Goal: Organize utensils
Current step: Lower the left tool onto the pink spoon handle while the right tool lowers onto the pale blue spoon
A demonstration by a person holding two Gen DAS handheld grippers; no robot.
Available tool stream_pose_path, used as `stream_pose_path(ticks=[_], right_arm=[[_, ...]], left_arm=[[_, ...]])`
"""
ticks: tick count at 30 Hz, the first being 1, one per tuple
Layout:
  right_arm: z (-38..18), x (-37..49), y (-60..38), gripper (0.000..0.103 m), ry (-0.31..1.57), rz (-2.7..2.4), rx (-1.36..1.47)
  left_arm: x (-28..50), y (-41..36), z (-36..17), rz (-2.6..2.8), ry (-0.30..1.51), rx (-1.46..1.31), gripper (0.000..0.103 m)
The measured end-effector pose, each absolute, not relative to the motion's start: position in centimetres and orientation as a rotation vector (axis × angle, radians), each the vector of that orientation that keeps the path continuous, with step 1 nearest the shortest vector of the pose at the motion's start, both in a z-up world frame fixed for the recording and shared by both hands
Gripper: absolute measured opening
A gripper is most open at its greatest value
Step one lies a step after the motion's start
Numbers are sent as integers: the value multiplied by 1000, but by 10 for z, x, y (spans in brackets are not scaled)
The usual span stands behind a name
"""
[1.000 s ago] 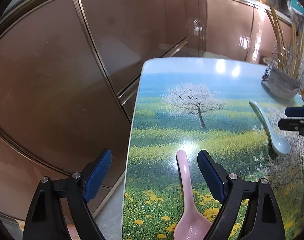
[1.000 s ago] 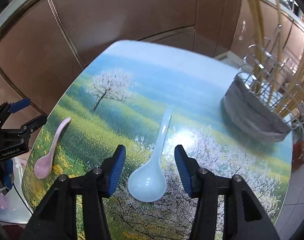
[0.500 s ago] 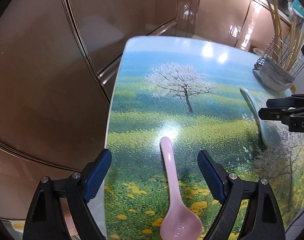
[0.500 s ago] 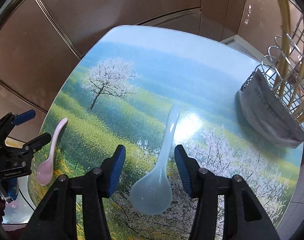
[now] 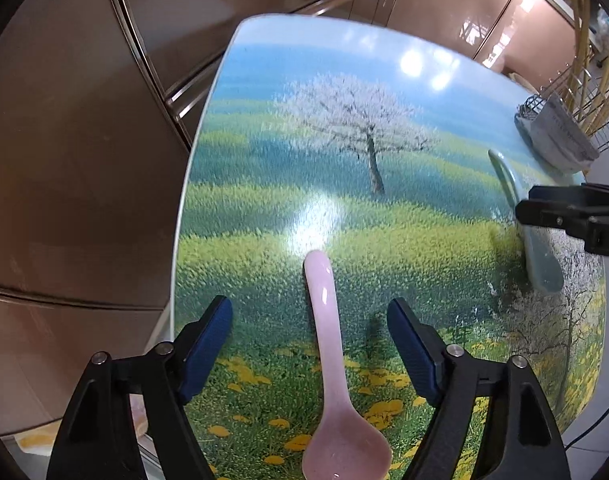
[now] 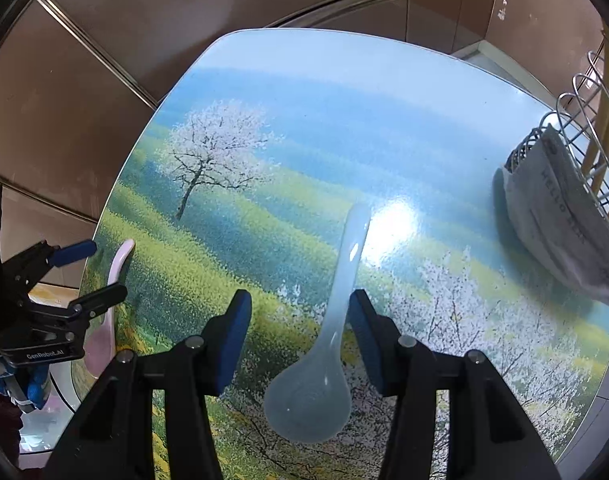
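**A:** Which step is this? Looks like both hands are going for a spoon at once.

**B:** Yep, I'd call it the reach before the pickup. The left gripper (image 5: 310,338) is over the glossy pink ceramic soup spoon (image 5: 336,380); its jaws have just been closing in a bit, but they're apart with the handle lying between them, not touched. The right gripper (image 6: 300,326) straddles the pale blue ceramic soup spoon (image 6: 324,352), jaws apart too, one pad right beside the handle.

**A:** And both spoons are flat on the landscape-print tabletop (image 6: 344,120)?

**B:** Yes. The wire utensil rack with the grey cloth wrap (image 6: 564,208) sits at the far right corner. My guess: lower, pinch each handle, then carry them to the rack.
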State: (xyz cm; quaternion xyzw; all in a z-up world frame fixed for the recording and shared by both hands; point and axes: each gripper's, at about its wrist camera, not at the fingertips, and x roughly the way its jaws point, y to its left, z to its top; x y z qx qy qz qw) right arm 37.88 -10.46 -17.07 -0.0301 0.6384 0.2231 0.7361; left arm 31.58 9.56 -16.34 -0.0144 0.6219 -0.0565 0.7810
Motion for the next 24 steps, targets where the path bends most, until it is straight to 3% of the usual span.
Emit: stream_pose_path(ticks=[11,14,19,24], right_arm=[[-186,397,-99,48,1483,465,-91],[-188,399,-97,48,1486,461,-101],[-188,401,-92,47,1477,456,-128],[-187,403,-89,36,1472,442,-139]], left_arm=[[323,93,-168,-139,1387,-44,65],[326,90,-168,-140,1388,-26,59],[329,82,-165,-159,1389,-23,40],[326,81,-161,-145,1387,-41,36]])
